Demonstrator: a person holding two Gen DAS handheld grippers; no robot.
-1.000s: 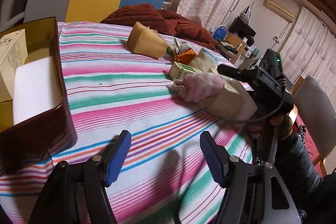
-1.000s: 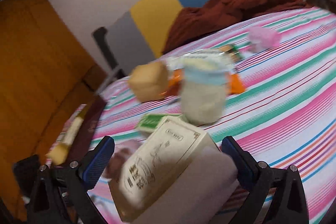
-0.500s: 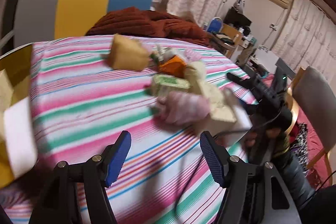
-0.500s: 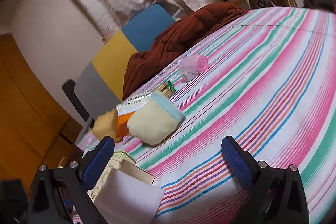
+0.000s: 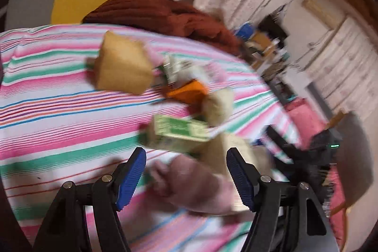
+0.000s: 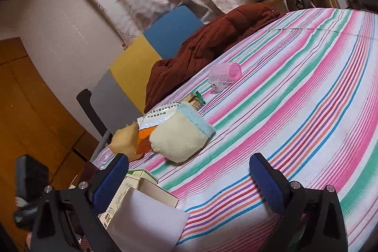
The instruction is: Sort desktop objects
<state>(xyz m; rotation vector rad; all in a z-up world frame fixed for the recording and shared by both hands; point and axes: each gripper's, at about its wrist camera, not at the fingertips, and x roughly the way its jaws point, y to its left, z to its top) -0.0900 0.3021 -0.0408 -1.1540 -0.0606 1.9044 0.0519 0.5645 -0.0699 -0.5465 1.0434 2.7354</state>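
Bench: striped cloth [image 6: 295, 110], things heaped near left edge.
Left claw [image 5: 186, 171]: spread wide, empty, above pink cloth [image 5: 196, 183].
Right claw [image 6: 189, 176]: spread wide, empty; box [image 6: 146, 211] below it.
Progress: most unsorted, by the look of it.

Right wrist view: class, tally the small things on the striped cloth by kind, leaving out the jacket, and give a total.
Boxes: 2 (green box, cream box)
Packets: 2 (foil packet, green snack packet)
Knitted pouch: 1
Pink roller: 1
Tan block: 1
Total: 7
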